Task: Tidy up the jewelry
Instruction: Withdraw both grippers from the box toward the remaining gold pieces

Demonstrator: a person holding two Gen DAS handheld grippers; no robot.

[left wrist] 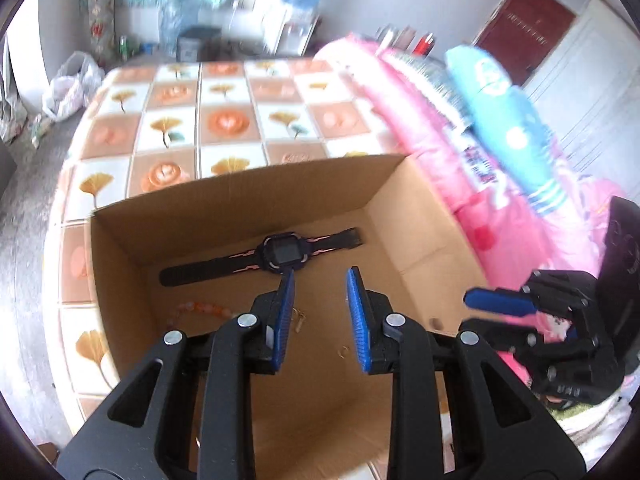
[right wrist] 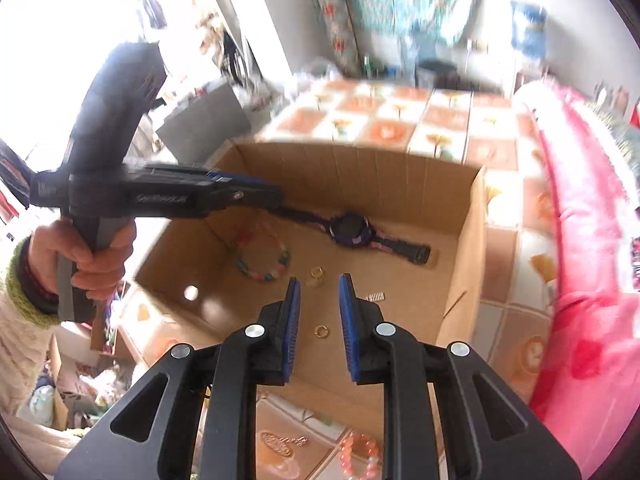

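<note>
Cardboard box [left wrist: 224, 196] sits on your tile-patterned bedcover [left wrist: 224, 120], pink quilt [left wrist: 436, 152] just beside it. Inside lie the watch [left wrist: 280, 256], beaded bracelet [right wrist: 262, 260] and gold ring [right wrist: 321, 331]. Your left gripper [left wrist: 320, 316] and right gripper [right wrist: 320, 320] hang above the box, fingers spread, empty.

Black jaws, blue ribbed pads [right wrist: 293, 332] — cream, perhaps knitted, sleeve [right wrist: 18, 344]

The left gripper [right wrist: 256, 194] hides one watch [right wrist: 352, 232] strap end; background blurred.

Checked leaf-print bedspread [left wrist: 224, 120], pink quilt [left wrist: 420, 120] alongside (dark red door [left wrist: 524, 28] behind), daylight-washed white walls
</note>
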